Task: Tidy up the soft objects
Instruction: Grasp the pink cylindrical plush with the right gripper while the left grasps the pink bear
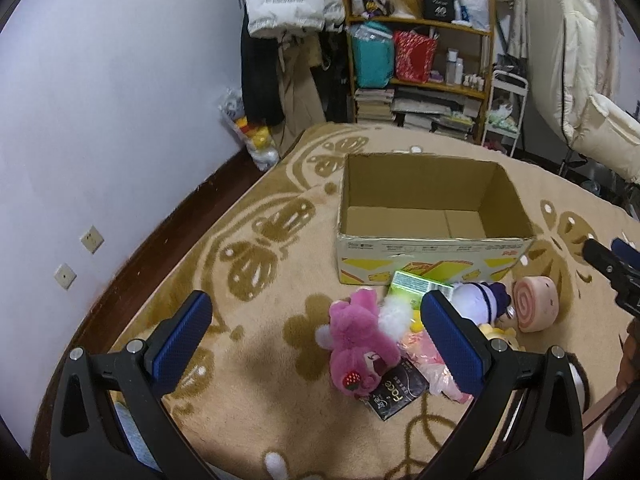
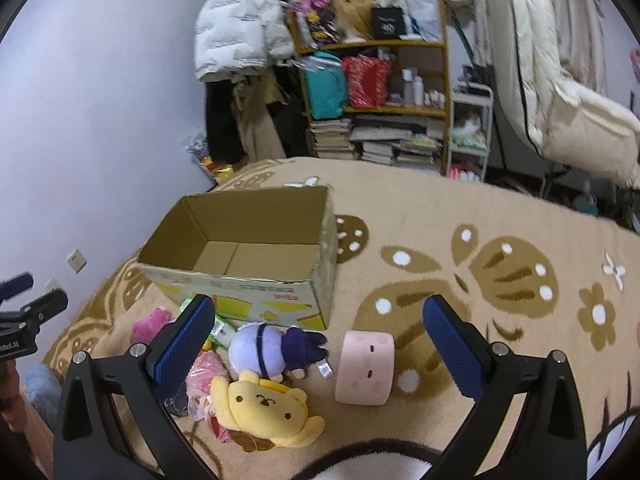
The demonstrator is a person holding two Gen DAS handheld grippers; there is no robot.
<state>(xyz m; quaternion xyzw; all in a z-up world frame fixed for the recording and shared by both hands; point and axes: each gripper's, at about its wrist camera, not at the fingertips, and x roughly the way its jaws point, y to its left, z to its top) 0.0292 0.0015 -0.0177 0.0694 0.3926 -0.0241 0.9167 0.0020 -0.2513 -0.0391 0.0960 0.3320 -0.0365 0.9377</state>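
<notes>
- Both grippers, nearest the lenses, were spread wide and held nothing: the left gripper (image 1: 316, 344) hovered above the pink plush bear (image 1: 358, 346), the right gripper (image 2: 320, 348) above the purple-and-white plush doll (image 2: 276, 350) and the pink roll cushion (image 2: 365, 367).
- Cardboard box (image 1: 434, 242): it stood open and upright on the patterned carpet (image 2: 500, 240), its floor bare, just beyond the heap of toys; judged to be the destination, with no item yet inside.
- Soft objects: the bear, the doll, the yellow plush dog (image 2: 262, 408) and the roll cushion lay in one loose cluster against the box's near wall.
- Mixed in: a green carton (image 1: 416, 286), a dark packet (image 1: 394, 394) partly under the bear, and a crinkly pink bag (image 2: 202, 376) touching the dog.
- Risk 1: a closing grip on the bear could pinch the dark packet too, because the two overlapped.
- Risk 2: the dog lay over the pink bag, so lifting it might drag the bag along.
- Risk 3: both grippers worked the same tight cluster, so their fingers could collide or knock the doll aside.
- Relation: from the left wrist view, the bear sat between the fingers, closer to the right one; from the right wrist view, the doll and cushion lay between the fingers, the dog closer to the left one.
</notes>
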